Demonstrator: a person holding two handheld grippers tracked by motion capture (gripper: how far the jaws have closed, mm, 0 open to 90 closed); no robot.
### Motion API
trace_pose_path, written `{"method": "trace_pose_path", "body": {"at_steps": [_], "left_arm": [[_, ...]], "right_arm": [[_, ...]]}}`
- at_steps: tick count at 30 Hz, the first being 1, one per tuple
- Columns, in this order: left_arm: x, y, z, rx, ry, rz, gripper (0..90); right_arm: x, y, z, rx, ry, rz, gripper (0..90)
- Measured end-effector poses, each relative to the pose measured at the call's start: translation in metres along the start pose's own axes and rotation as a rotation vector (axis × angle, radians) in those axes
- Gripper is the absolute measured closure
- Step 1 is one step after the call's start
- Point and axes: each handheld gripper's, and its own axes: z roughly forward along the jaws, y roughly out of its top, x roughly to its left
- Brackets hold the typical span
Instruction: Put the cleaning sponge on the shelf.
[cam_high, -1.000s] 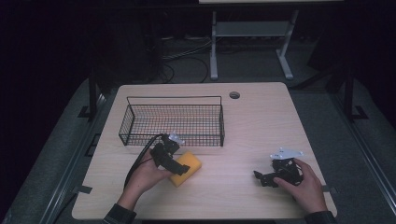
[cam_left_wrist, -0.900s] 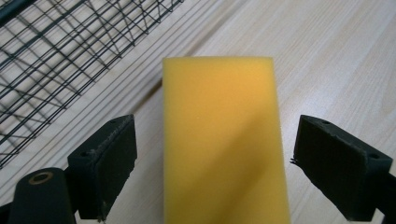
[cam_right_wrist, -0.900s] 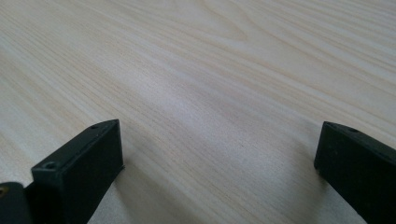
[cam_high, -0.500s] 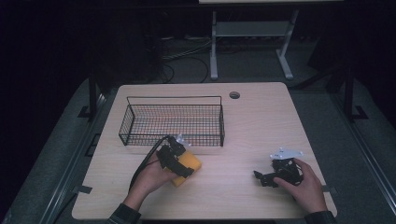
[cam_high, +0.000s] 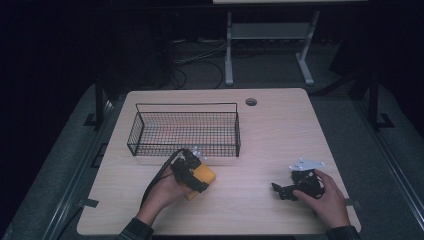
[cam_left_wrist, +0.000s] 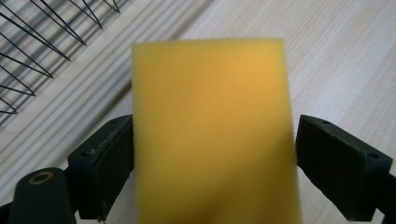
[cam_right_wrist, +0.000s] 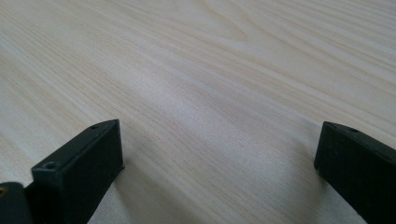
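Sponge (cam_left_wrist: 212, 130) clamped in left gripper (cam_left_wrist: 212, 161) just off basket (cam_high: 185, 131) front edge, right gripper (cam_right_wrist: 219, 158) held agape near table (cam_high: 280, 130) front-right corner.

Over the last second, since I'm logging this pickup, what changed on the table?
The left gripper, jaws at both sides of the yellow foam sponge block, carried it slightly up the table toward the black wire basket and raised it. The basket, the right gripper with jaws open, and the light wooden table stayed put.
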Motion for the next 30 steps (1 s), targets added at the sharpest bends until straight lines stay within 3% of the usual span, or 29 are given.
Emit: {"method": "trace_pose_path", "body": {"at_steps": [23,30], "left_arm": [[-0.0027,-0.0023,0.0071,0.037,0.034,0.023,14.4],[-0.0032,-0.0027,0.0056,0.032,0.045,0.038,21.0]], "right_arm": [[0.0,0.0,0.0,0.0,0.0,0.0,0.3],[0.0,0.0,0.0,0.0,0.0,0.0,0.3]]}}
